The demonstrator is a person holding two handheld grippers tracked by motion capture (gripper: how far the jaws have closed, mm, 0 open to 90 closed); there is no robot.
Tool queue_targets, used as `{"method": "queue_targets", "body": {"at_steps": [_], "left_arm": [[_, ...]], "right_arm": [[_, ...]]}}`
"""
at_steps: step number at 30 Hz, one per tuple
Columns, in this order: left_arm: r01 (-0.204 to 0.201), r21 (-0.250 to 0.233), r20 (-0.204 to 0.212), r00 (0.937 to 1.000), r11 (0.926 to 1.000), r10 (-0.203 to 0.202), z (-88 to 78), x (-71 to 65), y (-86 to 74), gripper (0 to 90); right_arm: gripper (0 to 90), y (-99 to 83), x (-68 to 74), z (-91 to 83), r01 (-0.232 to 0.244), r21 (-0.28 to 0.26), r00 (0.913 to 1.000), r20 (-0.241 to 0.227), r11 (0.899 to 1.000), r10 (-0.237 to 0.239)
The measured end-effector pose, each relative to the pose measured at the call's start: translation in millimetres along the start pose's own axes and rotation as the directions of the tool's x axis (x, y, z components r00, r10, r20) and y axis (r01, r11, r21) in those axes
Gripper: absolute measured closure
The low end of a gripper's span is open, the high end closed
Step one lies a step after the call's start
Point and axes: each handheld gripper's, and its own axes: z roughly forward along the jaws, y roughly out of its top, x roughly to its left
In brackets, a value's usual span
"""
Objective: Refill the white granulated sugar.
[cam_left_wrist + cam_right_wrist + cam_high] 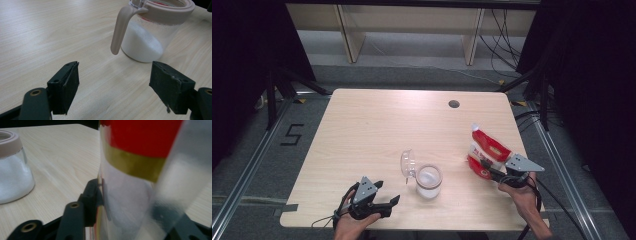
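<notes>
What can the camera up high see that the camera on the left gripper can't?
Only the high view takes in the whole table, the red and white bag clamped in the right gripper, the person's hands, and the jar's open clear lid.

Only the left gripper view shows the left gripper's jaws up close, wide apart with nothing between, and the jar's beige handle.

Both show the jar partly filled with white powder, standing on the wooden table.

You see a pale wood-grain table (362,130), a clear jar (429,182) of white powder with a beige rim and handle, and a red-and-white pouch (486,150) with a gold band between black jaws.
</notes>
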Motion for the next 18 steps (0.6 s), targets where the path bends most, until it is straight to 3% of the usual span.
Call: {"method": "queue_targets", "body": {"at_steps": [3,4,5,6,10,13,15,18], "left_arm": [[-0.015,0.001,0.003,0.9999,0.9999,0.015,-0.5,0.8,0.3,23.0],[-0.014,0.001,0.002,0.9999,0.9999,0.014,-0.4,0.6,0.4,23.0],[-0.015,0.002,0.002,0.9999,0.9999,0.015,-0.4,0.7,0.4,23.0],[-0.015,0.003,0.000,0.9999,0.9999,0.015,-0.5,0.5,0.4,23.0],[0.000,0.001,-0.002,1.0000,1.0000,0.000,0.0,-0.1,0.0,22.9],[-0.015,0.001,0.002,0.9999,0.9999,0.015,-0.5,0.9,0.4,22.9],[-0.015,0.001,0.001,0.9999,0.9999,0.015,-0.4,0.9,0.4,22.9],[-0.005,0.001,-0.003,1.0000,1.0000,0.005,-0.2,0.2,0.3,22.8]], "right_arm": [[50.0,0.9,-0.8,-3.0,-0.029,0.004,0.9996,-0.005,1.000,0.029],[47.6,0.9,-3.1,-3.3,0.005,-0.009,1.0000,0.005,1.000,-0.005],[43.8,1.0,-2.2,-3.2,-0.011,-0.021,0.9998,0.017,1.000,0.011],[41.2,1.5,1.2,-6.2,-0.061,0.013,0.9981,0.014,0.998,0.061],[35.1,4.4,3.2,-11.2,-0.049,0.009,0.9986,0.018,0.999,0.049],[31.1,4.7,4.6,-16.9,-0.091,0.012,0.9954,0.031,0.996,0.090],[29.7,4.8,4.3,-22.7,-0.077,0.015,0.9964,0.037,0.997,0.077],[26.8,5.3,8.8,-29.9,-0.099,0.018,0.9937,0.054,0.995,0.098]]}}
